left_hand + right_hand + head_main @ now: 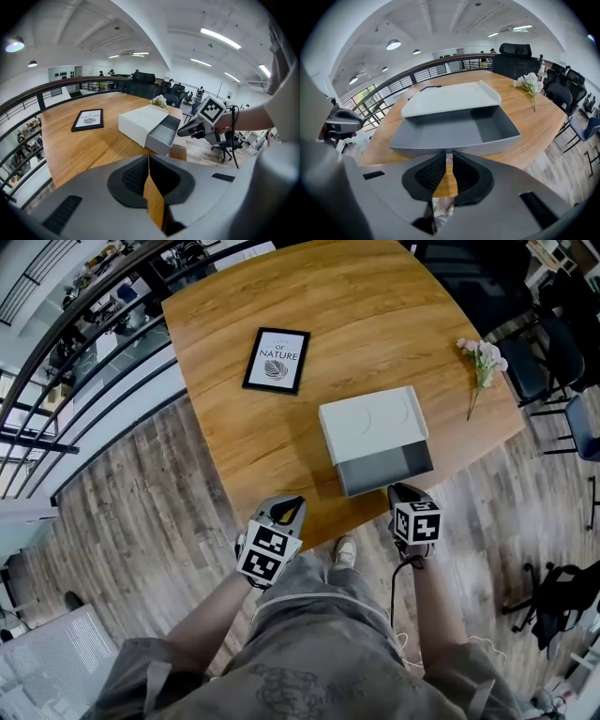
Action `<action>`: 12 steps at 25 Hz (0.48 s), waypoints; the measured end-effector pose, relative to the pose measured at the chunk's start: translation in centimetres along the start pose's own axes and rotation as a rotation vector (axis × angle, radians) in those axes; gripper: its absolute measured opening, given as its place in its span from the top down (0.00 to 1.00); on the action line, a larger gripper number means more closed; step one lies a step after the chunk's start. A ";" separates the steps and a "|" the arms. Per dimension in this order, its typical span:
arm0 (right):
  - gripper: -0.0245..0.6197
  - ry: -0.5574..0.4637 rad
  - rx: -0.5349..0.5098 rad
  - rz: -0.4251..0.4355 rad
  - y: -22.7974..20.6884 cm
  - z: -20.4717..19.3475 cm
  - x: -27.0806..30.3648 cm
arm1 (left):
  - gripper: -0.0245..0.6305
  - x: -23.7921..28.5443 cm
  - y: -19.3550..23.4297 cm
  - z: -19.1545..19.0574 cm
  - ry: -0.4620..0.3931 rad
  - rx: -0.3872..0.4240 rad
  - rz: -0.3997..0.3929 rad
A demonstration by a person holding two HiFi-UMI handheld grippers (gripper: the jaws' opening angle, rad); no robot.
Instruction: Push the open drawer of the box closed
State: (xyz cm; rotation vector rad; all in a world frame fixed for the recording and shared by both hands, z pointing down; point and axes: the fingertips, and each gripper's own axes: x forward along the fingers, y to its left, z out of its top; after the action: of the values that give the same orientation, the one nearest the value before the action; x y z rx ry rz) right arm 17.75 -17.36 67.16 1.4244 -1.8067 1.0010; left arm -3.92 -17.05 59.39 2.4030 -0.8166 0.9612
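A white box (372,423) sits near the front edge of a wooden worktop (375,315), its grey drawer (386,472) pulled out toward the person standing over it and partly overhanging that edge. The drawer is empty, and the job of sliding it home is not yet done. The right tongs (403,491) are held low, level with the drawer's front wall near its right-hand corner, and pointed along the line the drawer would travel, a placement that suits a straight push rather than a grab. Their jaws are drawn nearly together, with only a thin slit between the ribbed pads (433,172) and nothing in it, so they offer a blunt, narrow nose to press with. Their tips lie right at the front wall, though whether they actually touch it cannot be told. The left tongs (286,509) hang back at the worktop's edge, well left of the box and clear of it, jaws closed together and empty (they appear to have no part in the push). A framed print (277,360) and a sprig of pale flowers (483,357) lie farther back on the worktop, out of the drawer's path.
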 end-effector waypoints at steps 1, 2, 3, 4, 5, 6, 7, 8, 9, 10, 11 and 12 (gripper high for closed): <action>0.86 -0.005 0.001 0.001 0.0 0.3 0.1 | 0.93 -0.2 0.0 0.0 -0.003 -0.001 0.002; 0.86 -0.011 0.001 0.003 0.1 0.6 0.2 | 0.93 -0.4 0.1 0.0 -0.007 -0.003 0.004; 0.86 -0.016 0.001 0.006 0.2 1.0 0.3 | 0.93 -0.6 0.2 0.0 -0.011 -0.007 0.008; 0.86 -0.023 0.003 0.009 0.3 1.3 0.5 | 0.93 -0.8 0.3 0.0 -0.016 -0.012 0.012; 0.86 -0.031 0.006 0.012 0.3 1.7 0.7 | 0.93 -1.0 0.4 0.1 -0.020 -0.018 0.015; 0.86 -0.040 0.013 0.014 0.4 2.1 1.0 | 0.93 -1.1 0.6 0.1 -0.024 -0.023 0.019; 0.86 -0.050 0.021 0.016 0.4 2.6 1.3 | 0.93 -1.2 0.6 0.2 -0.029 -0.027 0.023; 0.86 -0.060 0.030 0.016 0.3 3.0 1.6 | 0.93 -1.3 0.7 0.4 -0.033 -0.032 0.028; 0.86 -0.070 0.037 0.015 0.3 3.4 1.9 | 0.93 -1.4 0.8 0.4 -0.039 -0.037 0.033; 0.86 -0.085 0.045 0.014 0.2 3.8 2.1 | 0.93 -1.4 0.9 0.4 -0.045 -0.042 0.039; 0.86 -0.102 0.057 0.016 0.1 4.2 2.3 | 0.93 -1.5 1.0 0.4 -0.051 -0.046 0.045; 0.86 -0.118 0.074 0.022 0.2 4.6 2.6 | 0.93 -1.6 1.2 0.3 -0.056 -0.048 0.051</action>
State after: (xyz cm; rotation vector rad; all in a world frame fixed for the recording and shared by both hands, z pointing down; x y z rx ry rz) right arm 16.94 -22.55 66.94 1.5402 -1.8902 1.0238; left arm -5.48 -17.52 58.19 2.3878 -0.9146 0.8866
